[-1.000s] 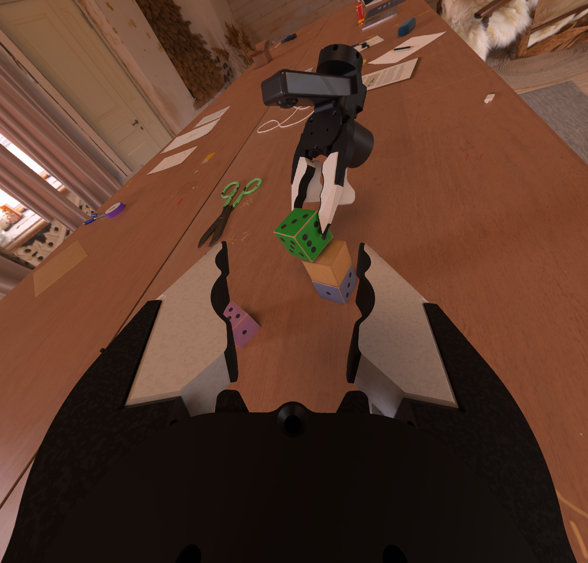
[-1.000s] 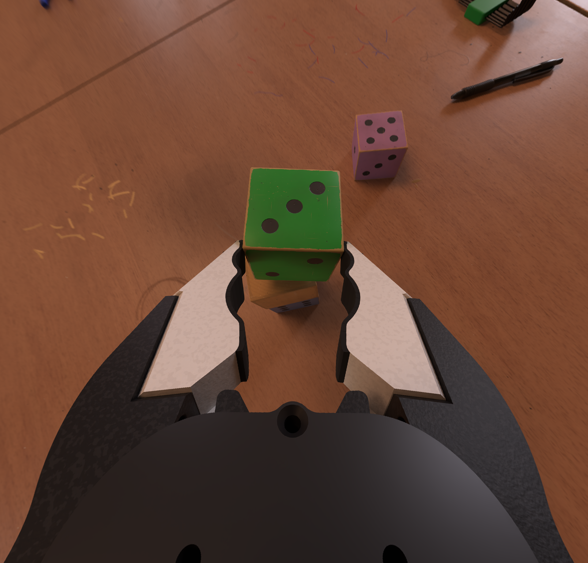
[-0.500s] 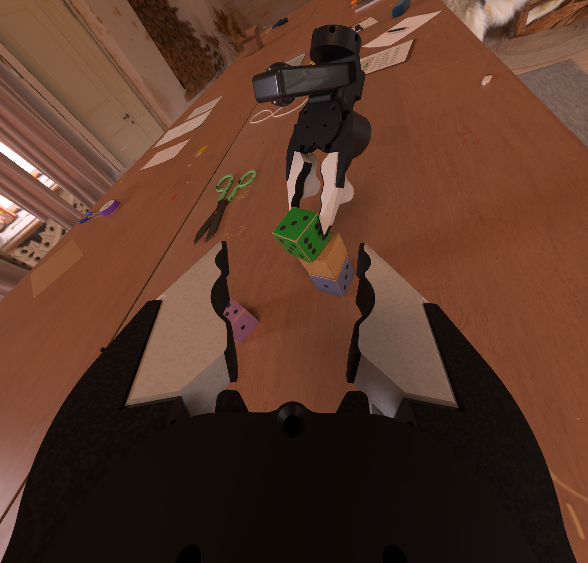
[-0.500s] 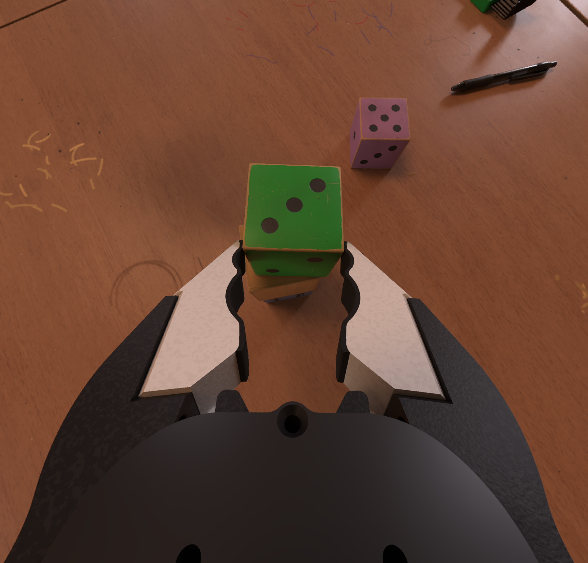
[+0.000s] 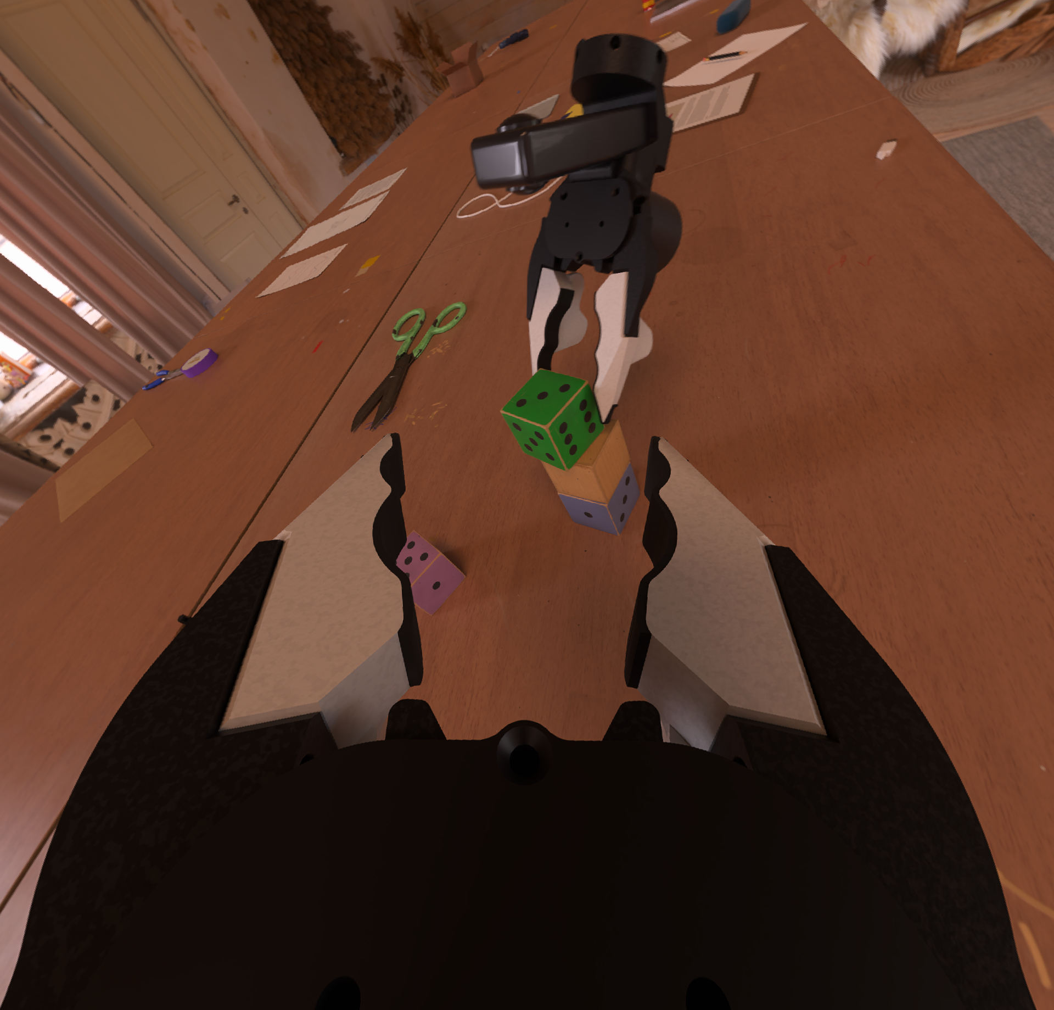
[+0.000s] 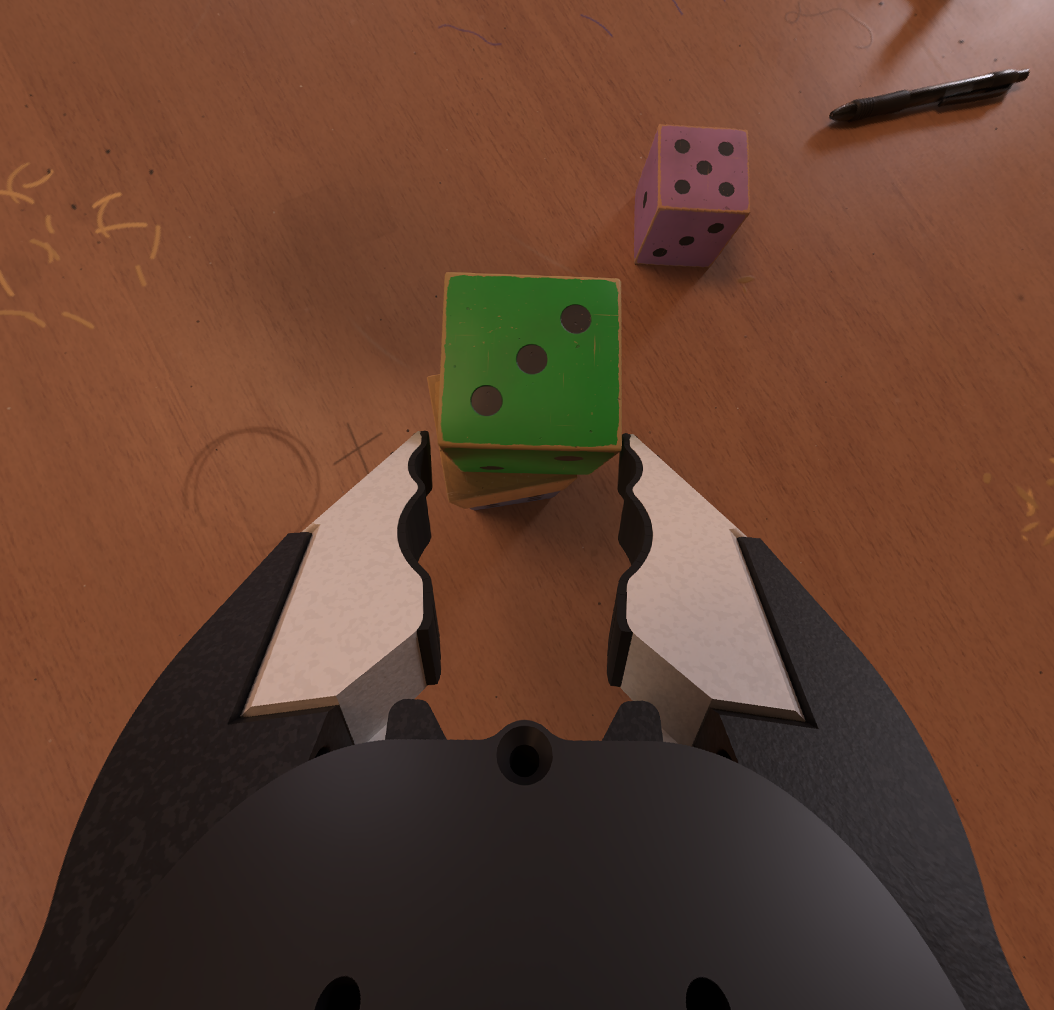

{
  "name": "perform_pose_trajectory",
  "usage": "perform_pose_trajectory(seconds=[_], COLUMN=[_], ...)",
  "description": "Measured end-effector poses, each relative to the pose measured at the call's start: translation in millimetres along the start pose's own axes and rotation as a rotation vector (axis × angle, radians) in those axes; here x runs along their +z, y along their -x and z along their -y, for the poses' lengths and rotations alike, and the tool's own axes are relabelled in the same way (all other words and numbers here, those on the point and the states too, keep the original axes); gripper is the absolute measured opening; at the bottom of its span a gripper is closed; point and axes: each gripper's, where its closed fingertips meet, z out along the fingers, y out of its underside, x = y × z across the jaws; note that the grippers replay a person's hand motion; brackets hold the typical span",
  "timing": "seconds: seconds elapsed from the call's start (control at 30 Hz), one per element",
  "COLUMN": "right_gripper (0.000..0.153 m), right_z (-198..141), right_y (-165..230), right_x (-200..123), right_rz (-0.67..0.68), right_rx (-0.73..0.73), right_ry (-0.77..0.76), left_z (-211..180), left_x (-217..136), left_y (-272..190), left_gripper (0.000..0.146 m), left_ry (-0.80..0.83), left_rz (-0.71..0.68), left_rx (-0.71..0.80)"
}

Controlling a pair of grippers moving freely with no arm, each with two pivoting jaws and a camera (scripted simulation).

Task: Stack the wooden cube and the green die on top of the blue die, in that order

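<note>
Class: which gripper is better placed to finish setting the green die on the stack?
Right gripper: it already holds the green die over the wooden cube. The left gripper is open, farther back, holding nothing.

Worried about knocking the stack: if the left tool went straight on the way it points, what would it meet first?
Probably the table: the left tool points down at bare wood short of the stack. The blue die lies just right of that line and might be clipped; depth is unclear.
</note>
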Motion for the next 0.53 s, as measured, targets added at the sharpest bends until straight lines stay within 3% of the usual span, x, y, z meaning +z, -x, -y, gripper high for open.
perform_pose_trajectory(seconds=[0.13,0.27,0.4,0.53], right_gripper=[0.073,0.076,0.076,0.076], right_z=[1.4,7.2,11.0,13.1], right_y=[3.6,1.8,-9.5,-20.8], right_x=[-14.0,-41.9,-78.9,-107.1], right_rz=[0.006,-0.014,-0.071,-0.117], right_rx=[-0.02,-0.027,0.006,0.045], right_ry=[-0.024,-0.106,-0.228,-0.338], left_z=[-6.9,-31.2,-101.9,-171.6], left_x=[9.0,33.5,75.4,114.1], left_y=[14.1,46.3,74.9,85.9], left_gripper=[0.086,0.084,0.085,0.093], left_ry=[-0.008,-0.033,0.053,0.209], left_rz=[0.042,0.168,0.368,0.531], left_rx=[-0.073,-0.267,-0.438,-0.492])
